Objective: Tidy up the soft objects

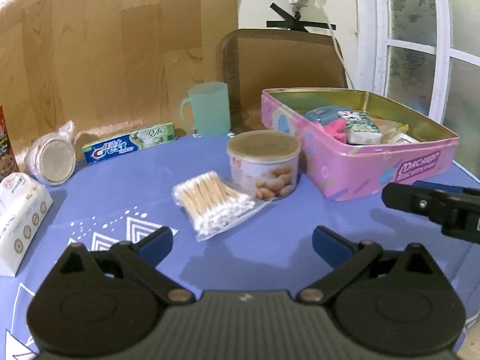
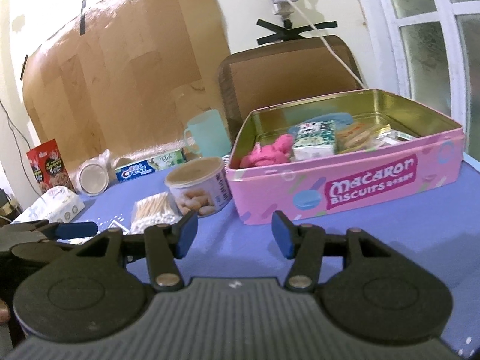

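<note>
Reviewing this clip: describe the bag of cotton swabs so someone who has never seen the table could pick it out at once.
Start at the big pink biscuit tin on the blue tablecloth. Against its left side stands a round snack can. The bag of cotton swabs lies flat just in front-left of that can: a clear packet of wooden sticks with white tips, the only see-through bundle there.

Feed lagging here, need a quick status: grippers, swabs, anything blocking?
Left hand-held gripper open, empty. Right hand-held gripper open, empty. Swabs on table, ahead of left. Can touching swab bag, tin beyond.
</note>
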The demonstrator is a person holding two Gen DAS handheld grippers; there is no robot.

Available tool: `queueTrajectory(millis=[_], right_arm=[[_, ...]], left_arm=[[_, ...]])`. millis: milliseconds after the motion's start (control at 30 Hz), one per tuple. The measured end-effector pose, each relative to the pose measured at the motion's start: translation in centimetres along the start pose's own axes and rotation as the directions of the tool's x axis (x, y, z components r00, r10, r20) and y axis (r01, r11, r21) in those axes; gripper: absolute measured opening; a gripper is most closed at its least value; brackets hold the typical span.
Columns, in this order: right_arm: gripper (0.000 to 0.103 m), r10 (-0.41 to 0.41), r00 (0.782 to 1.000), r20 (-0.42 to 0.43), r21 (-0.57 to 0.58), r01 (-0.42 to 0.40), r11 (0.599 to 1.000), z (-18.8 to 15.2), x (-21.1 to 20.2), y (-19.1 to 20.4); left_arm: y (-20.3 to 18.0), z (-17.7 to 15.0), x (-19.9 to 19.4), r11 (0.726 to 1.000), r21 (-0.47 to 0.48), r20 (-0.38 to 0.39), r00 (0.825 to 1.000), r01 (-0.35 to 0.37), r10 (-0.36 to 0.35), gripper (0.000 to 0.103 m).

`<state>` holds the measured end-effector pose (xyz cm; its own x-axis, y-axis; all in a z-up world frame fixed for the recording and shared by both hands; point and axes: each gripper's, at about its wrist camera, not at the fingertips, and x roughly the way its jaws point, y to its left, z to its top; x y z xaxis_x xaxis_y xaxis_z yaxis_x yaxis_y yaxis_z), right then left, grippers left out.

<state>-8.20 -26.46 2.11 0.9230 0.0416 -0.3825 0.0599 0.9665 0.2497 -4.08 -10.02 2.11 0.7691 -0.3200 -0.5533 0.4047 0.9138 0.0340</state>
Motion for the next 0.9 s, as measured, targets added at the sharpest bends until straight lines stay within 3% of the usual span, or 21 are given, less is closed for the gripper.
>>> queueTrajectory(millis=[300, 400, 633, 900], right_arm=[[0.057, 0.011, 1.0, -0.027, -0.032, -0.012, 0.999, -0.3, 0.9, 1.4], [0.057, 0.001, 1.0, -0.002, -0.03, -0.001, 1.0, -0.1, 0.6, 1.3], [0.058, -0.062, 0.995, 0.081, 0.048, 0.059, 0.997, 0.8, -0.8, -0.1], [0.058, -0.062, 0.995, 0.081, 0.101, 0.054, 0.993, 0.9, -0.9, -1.6]], left_arm=[[1.9, -0.7, 0.4, 1.0, -0.026, -0.008, 1.0, -0.01, 0.009, 0.103], [2.0, -0.9, 0.4, 1.0, -0.028, -0.008, 1.0, 0.002, -0.002, 0.103], [0.6, -0.8, 0.3, 0.999, -0.01, 0.003, 0.999, 0.052, -0.052, 0.103], [-1.2, -0.8, 0.1, 0.996, 0.019, -0.005, 0.996, 0.088, -0.088, 0.103]])
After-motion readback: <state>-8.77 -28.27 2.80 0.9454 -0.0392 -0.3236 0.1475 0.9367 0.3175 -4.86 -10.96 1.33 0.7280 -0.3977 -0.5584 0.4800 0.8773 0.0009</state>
